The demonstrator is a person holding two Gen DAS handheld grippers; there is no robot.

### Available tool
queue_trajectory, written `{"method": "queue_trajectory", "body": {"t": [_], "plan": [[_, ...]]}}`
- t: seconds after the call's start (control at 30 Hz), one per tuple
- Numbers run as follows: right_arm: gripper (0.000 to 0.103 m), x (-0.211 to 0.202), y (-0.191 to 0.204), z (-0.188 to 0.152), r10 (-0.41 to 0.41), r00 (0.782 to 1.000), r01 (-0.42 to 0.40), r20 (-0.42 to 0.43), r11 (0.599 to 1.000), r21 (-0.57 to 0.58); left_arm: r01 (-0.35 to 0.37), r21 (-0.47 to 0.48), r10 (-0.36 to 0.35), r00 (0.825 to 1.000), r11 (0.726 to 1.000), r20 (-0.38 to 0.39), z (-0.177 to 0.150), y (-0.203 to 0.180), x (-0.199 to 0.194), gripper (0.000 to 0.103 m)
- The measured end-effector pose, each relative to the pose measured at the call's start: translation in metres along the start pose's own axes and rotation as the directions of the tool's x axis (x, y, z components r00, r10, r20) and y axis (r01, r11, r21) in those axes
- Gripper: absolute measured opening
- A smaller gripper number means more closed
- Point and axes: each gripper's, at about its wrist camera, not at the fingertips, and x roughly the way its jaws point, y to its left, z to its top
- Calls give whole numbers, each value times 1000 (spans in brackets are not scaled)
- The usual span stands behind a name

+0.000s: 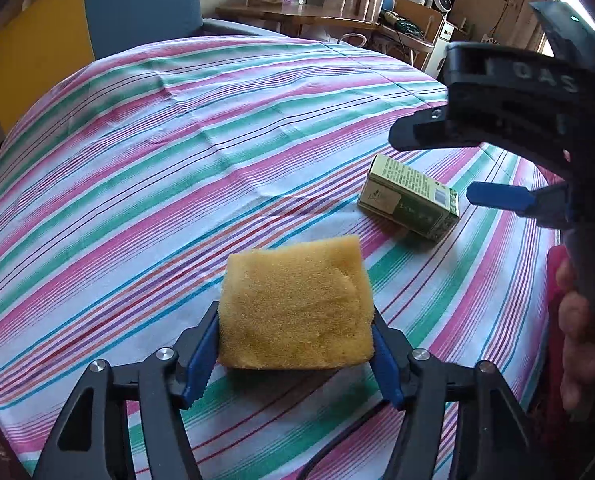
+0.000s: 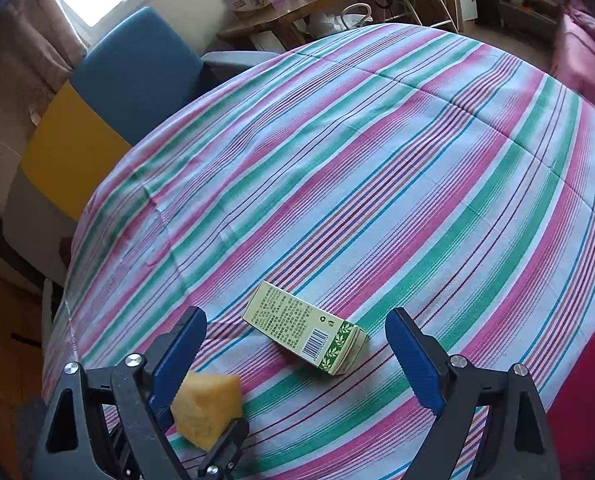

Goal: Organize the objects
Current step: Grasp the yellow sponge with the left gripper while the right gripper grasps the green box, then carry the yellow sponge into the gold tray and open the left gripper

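Observation:
A yellow sponge (image 1: 297, 304) sits between the blue pads of my left gripper (image 1: 295, 316), which touch its two sides, so the gripper is shut on it. In the right wrist view the same sponge (image 2: 207, 410) shows at the lower left, beside a black left finger (image 2: 225, 448). A green carton (image 2: 309, 330) lies on its side on the striped cloth (image 2: 377, 160). My right gripper (image 2: 296, 316) hovers just short of it with its jaws wide open and nothing between the pads. In the left wrist view the carton (image 1: 407, 196) lies to the right, under the right gripper (image 1: 431, 165).
The striped cloth (image 1: 177, 140) covers the whole round table. A blue and yellow chair (image 1: 97, 28) stands behind it, and a wooden side table (image 1: 297, 16) with boxes stands farther back. A person's fingers (image 1: 577, 332) hold the right gripper's handle near the table's right edge.

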Motion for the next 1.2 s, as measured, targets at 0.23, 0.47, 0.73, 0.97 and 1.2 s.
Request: {"method": "queue_trajectory", "body": {"t": [0.23,0.47,0.73,0.97,1.2], "plan": [[92,16,19,-9,-88,995,81,-39,985,-153,-40,-33,43,997,999,67,-42,20,-50,67],[70,26,31,-13,-133,990,114,-53,957,-266,-94,-46,100,980,995,169,-69,30,-109,67],[35,24,50,-26,-149,987,118,-53,917,-381,-137,-111,158,964,984,215,-101,51,-155,67],[35,26,51,-29,-115,988,69,-102,925,-374,-163,-167,198,955,972,223,-121,70,-175,67],[34,28,63,-39,-148,985,92,-90,887,-453,-158,-226,209,952,961,224,-137,87,-186,67]]}}
